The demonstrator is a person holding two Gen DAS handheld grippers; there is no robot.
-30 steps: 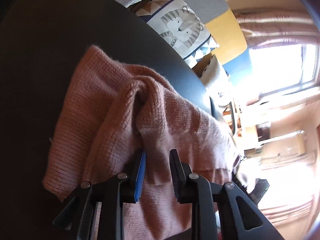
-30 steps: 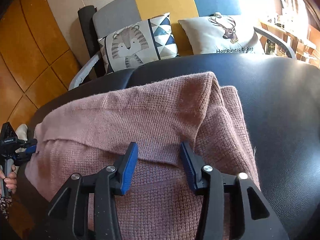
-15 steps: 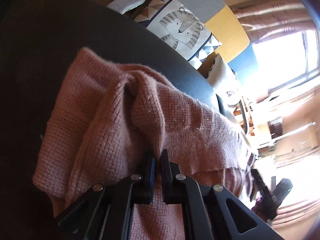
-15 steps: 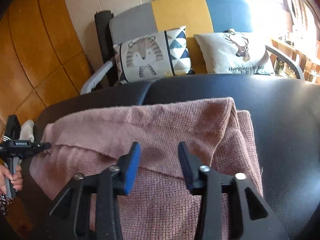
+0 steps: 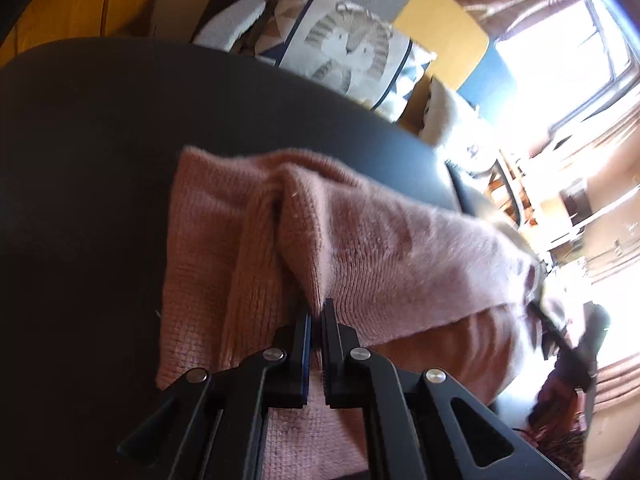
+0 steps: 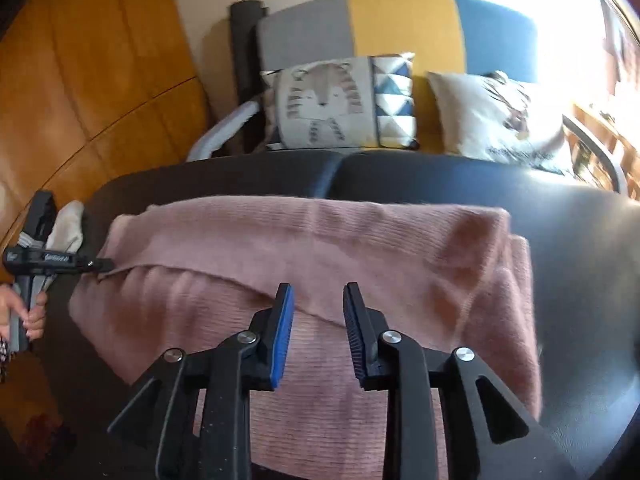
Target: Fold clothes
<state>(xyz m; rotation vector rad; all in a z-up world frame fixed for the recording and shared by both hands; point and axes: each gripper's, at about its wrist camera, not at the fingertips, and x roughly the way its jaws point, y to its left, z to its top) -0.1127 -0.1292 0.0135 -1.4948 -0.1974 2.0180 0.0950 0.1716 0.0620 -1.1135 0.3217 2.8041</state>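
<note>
Pink knitwear is filling the left wrist view: a sweater (image 5: 360, 248) is lying partly folded on a black table (image 5: 100, 160), with a doubled-over layer running from the near middle toward the right. The left gripper (image 5: 316, 316) is pinching the edge of that upper layer, its two fingers (image 5: 300, 344) pressed together on the knit with only a sliver of fabric between them. Beyond the table's far edge a cushion with a tiger face (image 5: 352, 48) is leaning on a sofa (image 5: 440, 28) with grey, yellow and blue panels, and a window (image 5: 560, 60) is glaring white at the far right. At the right edge the other tool is showing only as a dark blur.

From the right wrist view, the sweater (image 6: 320, 248) is stretching across the table (image 6: 580, 280) from left to right, its folded top layer ending in a hem that is crossing just beyond the fingertips. The right gripper (image 6: 316, 300) is hovering over that hem with its fingers (image 6: 282, 332) well apart, not gripping anything. At the far left the left gripper (image 6: 96, 265) is clamping the sweater's left edge, and a hand (image 6: 28, 312) is holding its handle. Behind the table the sofa (image 6: 400, 20) is carrying the tiger cushion (image 6: 328, 104) and a white cushion (image 6: 500, 116) to its right.
</note>
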